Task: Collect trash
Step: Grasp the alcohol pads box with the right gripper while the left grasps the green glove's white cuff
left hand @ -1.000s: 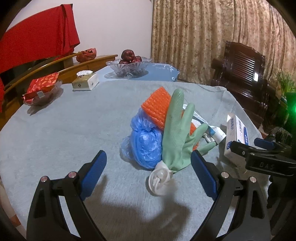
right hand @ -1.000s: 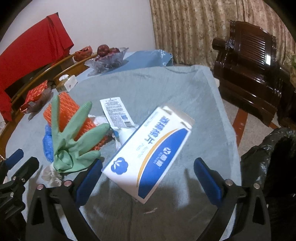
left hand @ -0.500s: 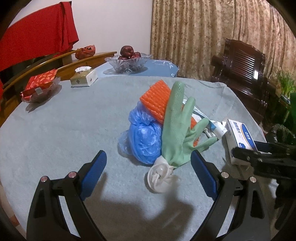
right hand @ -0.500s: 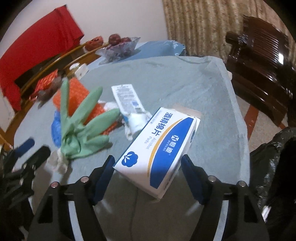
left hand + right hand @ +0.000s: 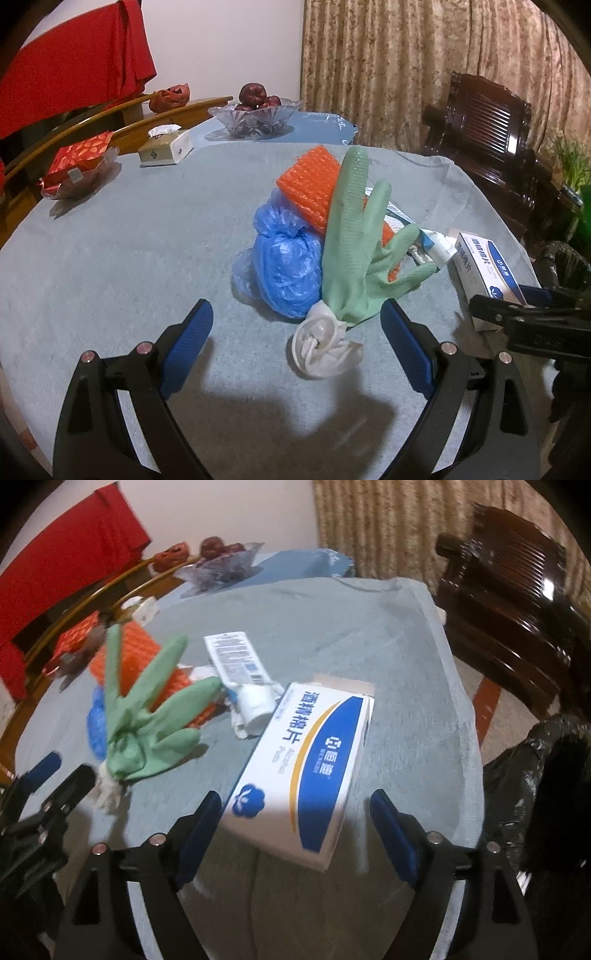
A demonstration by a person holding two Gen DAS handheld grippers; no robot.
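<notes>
A trash pile lies on the grey tablecloth (image 5: 110, 258): a green rubber glove (image 5: 354, 251) with a white cuff, a blue plastic bag (image 5: 284, 266), an orange foam net (image 5: 314, 181) and a white tube (image 5: 240, 664). My left gripper (image 5: 295, 332) is open just in front of the glove's cuff. A white and blue box (image 5: 299, 764) lies near the table's right edge. My right gripper (image 5: 295, 819) is open with its fingers either side of the box's near end, not clamped. The box also shows in the left wrist view (image 5: 484, 266).
A black trash bag (image 5: 535, 782) hangs beside the table at the right. A dark wooden chair (image 5: 509, 590) stands behind it. A glass fruit bowl (image 5: 255, 114), a tissue box (image 5: 166, 146) and a dish with a red packet (image 5: 77, 170) sit at the table's far side.
My right gripper has narrowed and moved forward so its fingers straddle the box. The left gripper has stayed open and crept slightly closer to the glove.
</notes>
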